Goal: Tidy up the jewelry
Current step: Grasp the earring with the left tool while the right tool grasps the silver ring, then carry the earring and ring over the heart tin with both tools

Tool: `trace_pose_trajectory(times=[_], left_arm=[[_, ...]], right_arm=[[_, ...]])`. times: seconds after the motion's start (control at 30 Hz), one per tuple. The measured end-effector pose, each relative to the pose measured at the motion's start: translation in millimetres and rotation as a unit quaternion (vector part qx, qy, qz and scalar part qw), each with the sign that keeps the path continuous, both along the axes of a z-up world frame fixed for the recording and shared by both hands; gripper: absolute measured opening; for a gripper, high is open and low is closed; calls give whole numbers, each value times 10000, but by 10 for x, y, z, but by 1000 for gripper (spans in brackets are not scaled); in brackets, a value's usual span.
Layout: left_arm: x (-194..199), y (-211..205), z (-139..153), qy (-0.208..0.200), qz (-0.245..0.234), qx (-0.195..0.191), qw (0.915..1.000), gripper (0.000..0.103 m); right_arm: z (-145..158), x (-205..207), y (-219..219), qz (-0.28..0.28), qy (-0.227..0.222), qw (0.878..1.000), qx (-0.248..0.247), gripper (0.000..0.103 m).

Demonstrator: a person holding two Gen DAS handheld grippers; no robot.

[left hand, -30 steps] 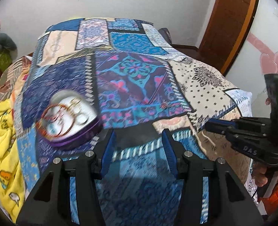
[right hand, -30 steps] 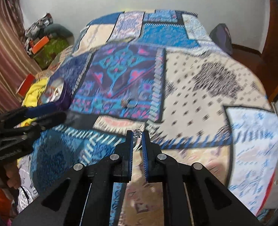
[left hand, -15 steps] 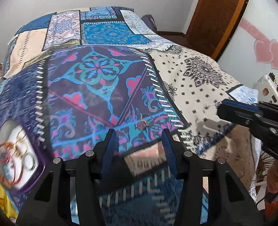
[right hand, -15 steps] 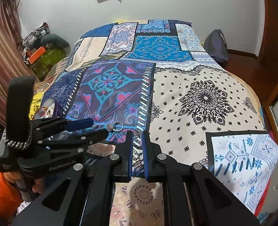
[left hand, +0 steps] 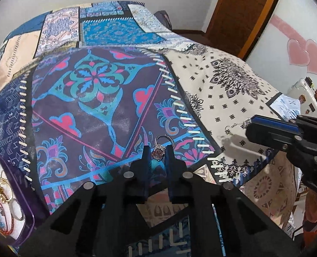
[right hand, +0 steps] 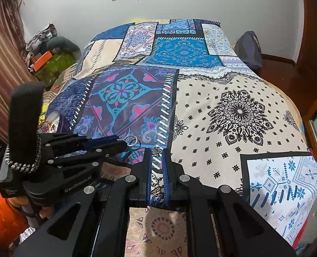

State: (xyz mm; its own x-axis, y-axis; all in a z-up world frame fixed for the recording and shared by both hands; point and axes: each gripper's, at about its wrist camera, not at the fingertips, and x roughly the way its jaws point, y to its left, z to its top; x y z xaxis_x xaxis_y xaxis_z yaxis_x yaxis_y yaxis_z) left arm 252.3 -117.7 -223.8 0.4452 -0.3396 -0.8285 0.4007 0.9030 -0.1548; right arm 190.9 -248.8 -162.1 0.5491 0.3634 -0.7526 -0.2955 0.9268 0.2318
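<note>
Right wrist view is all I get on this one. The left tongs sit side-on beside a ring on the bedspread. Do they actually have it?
Observer: Yes. The left wrist view shows the left tongs have just been closing and now pinch the ring by its stone setting.
Operator: And the tiny thing at my own tips?
Observer: An earring. From the left camera its hook wire sticks out past the right tongs.

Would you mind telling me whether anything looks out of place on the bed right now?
Nothing looks damaged or spilled. One ring lies loose on the patchwork bedspread, away from the purple jewelry tray; the left hand-held gripper has just closed on its stone. An earring dangles from the shut right hand-held gripper.
</note>
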Motion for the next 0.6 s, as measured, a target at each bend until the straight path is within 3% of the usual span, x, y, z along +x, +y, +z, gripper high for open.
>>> trace_pose_trajectory(times=[0.3,0.6], left_arm=[[-275,113,403,-706,133,206,9972,12],[-534,550,784,-1129,551,39,9921,12]], right_arm=[[245,-74,151,93,-268,9996,35,8],[578,-132,545,376,-692,9968,119,8]])
